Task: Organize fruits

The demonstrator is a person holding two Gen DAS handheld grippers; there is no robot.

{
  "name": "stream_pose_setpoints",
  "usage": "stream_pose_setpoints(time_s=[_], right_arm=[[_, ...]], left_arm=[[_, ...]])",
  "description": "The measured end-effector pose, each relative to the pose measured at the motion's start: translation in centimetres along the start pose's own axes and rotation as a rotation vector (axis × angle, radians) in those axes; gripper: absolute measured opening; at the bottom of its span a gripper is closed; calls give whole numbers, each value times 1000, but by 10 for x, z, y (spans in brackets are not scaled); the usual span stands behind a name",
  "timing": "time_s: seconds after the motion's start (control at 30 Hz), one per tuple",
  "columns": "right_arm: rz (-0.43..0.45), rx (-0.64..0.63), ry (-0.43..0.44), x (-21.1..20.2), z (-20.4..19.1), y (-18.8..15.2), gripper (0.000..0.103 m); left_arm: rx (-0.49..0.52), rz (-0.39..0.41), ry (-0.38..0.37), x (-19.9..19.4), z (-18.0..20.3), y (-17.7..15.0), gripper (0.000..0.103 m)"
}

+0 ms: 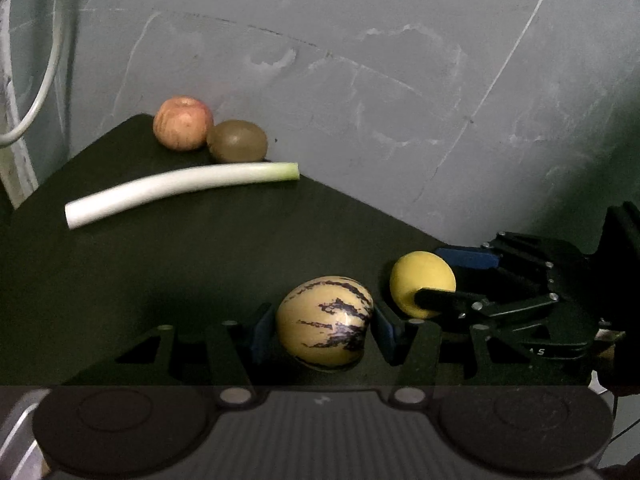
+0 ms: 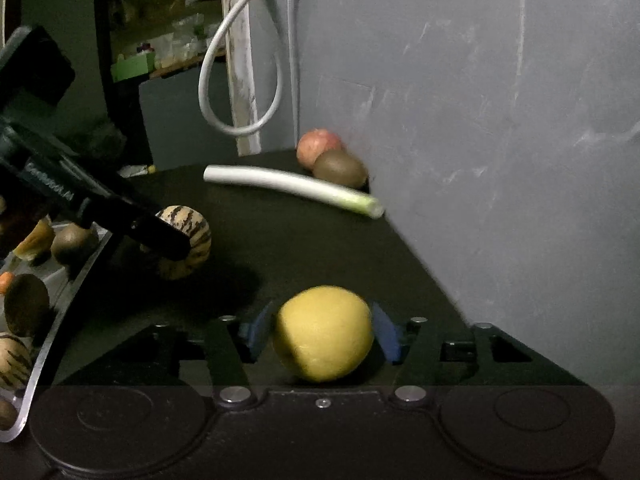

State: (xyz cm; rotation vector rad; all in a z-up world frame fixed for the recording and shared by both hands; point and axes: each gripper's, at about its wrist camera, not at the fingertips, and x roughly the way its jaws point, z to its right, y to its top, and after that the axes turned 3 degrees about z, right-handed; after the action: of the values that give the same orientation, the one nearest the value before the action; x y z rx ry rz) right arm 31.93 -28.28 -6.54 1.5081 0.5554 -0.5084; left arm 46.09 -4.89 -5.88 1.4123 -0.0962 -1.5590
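In the left wrist view my left gripper (image 1: 325,326) is shut on a cream fruit with dark purple stripes (image 1: 324,316), its blue pads pressed on both sides above the black table (image 1: 180,264). My right gripper (image 2: 324,338) is shut on a round yellow fruit (image 2: 322,328), low over the table. The left view shows that yellow fruit (image 1: 416,280) just right of the striped one. At the table's far corner by the wall lie a red apple (image 1: 183,123), a brown kiwi (image 1: 237,141) and a white leek stalk (image 1: 180,188).
A clear curved tray (image 2: 38,364) at the left edge of the right wrist view holds several kiwis and striped fruits. A grey wall (image 2: 500,140) borders the table on the right and behind. A white cable loop (image 2: 240,92) hangs beyond the far edge.
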Motion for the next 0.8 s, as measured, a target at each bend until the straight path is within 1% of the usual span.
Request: stream_pose_setpoints(time_s=[0.27,0.43,0.6,0.8], right_arm=[[-11,16,16,9,-6,-6,61],[8,30,21,8,-4,-8,60],[6,66,40,6,-5,-8,59],[28,57,97,-4,-27,3,60]], left_arm=[[-13,-20,6,8,2,-5,56],[-24,-6,10,5,2,-7,56],[-39,25,22,-9,0,-9,56],[-68,71,58,-40,-8,-16,56]])
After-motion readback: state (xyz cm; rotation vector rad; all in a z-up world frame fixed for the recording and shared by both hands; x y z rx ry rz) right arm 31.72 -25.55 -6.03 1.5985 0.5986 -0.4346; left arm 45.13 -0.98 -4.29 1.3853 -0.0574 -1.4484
